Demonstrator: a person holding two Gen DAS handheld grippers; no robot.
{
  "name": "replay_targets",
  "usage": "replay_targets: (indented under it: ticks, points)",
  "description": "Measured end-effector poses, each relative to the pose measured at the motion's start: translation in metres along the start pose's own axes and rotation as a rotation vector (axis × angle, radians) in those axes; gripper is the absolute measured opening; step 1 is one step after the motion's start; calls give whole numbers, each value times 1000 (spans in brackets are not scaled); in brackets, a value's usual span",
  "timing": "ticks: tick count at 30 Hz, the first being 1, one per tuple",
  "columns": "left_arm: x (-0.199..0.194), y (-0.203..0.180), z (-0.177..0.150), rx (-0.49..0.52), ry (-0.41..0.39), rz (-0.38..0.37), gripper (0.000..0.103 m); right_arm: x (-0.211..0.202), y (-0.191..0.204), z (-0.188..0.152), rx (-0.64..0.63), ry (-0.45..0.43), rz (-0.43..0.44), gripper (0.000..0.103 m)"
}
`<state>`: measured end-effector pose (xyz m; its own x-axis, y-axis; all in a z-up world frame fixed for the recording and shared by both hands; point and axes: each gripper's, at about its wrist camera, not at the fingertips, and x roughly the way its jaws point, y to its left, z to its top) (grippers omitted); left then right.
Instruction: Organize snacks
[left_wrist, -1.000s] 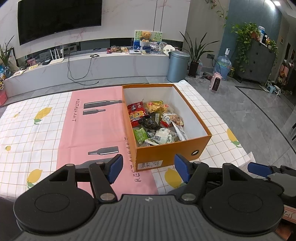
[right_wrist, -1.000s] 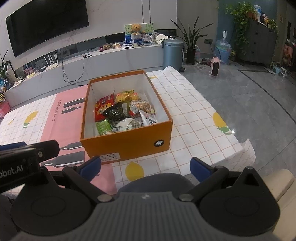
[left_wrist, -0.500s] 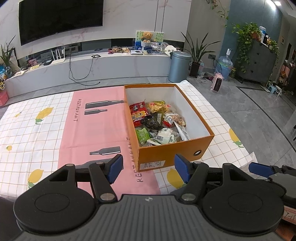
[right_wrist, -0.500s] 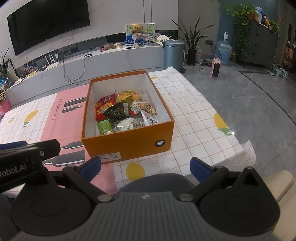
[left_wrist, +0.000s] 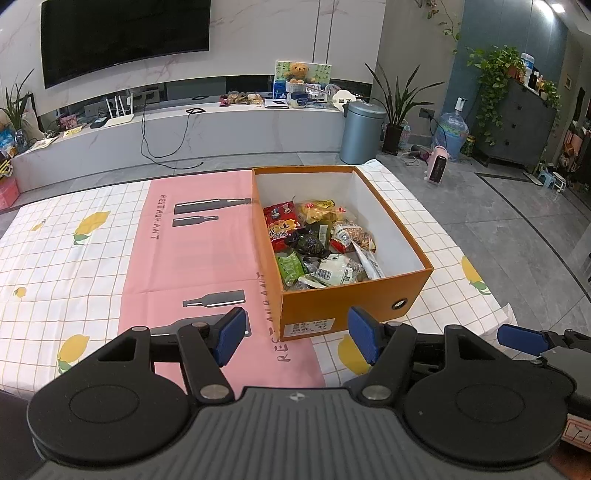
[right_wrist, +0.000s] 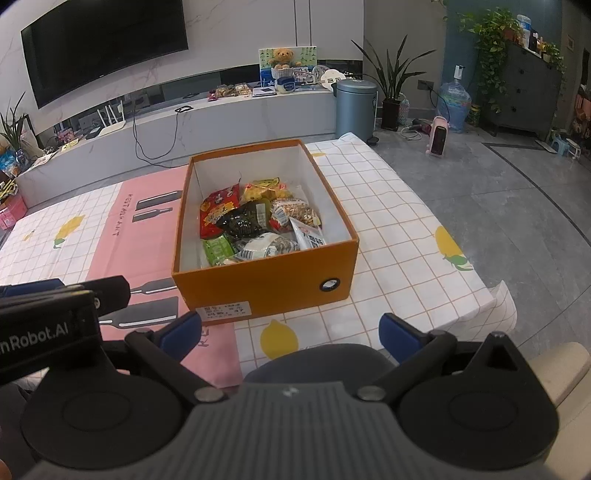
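1. Both grippers, left (left_wrist: 295, 334) and right (right_wrist: 290, 334), hang spread and empty over the desk (left_wrist: 74, 254) edge, as a second ago.
2. Snacks (left_wrist: 317, 242) lie heaped in the orange box (left_wrist: 347, 299), which sits unmoved just beyond the fingertips.
3. Nothing else has shifted.

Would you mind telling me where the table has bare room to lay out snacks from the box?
The pink runner left of the orange box is bare, as is the checked cloth beyond it. A narrower strip lies right of the box. Inside, the snack packets crowd the near half.
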<state>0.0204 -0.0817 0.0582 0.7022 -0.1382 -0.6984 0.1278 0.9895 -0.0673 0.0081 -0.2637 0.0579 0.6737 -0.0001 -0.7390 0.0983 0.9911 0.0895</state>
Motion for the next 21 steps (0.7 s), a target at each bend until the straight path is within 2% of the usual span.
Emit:
replay_targets:
  ticks: [21]
  points:
    - [2, -3, -4, -3, 5, -19, 75, -2, 6, -4, -24, -1, -2, 100]
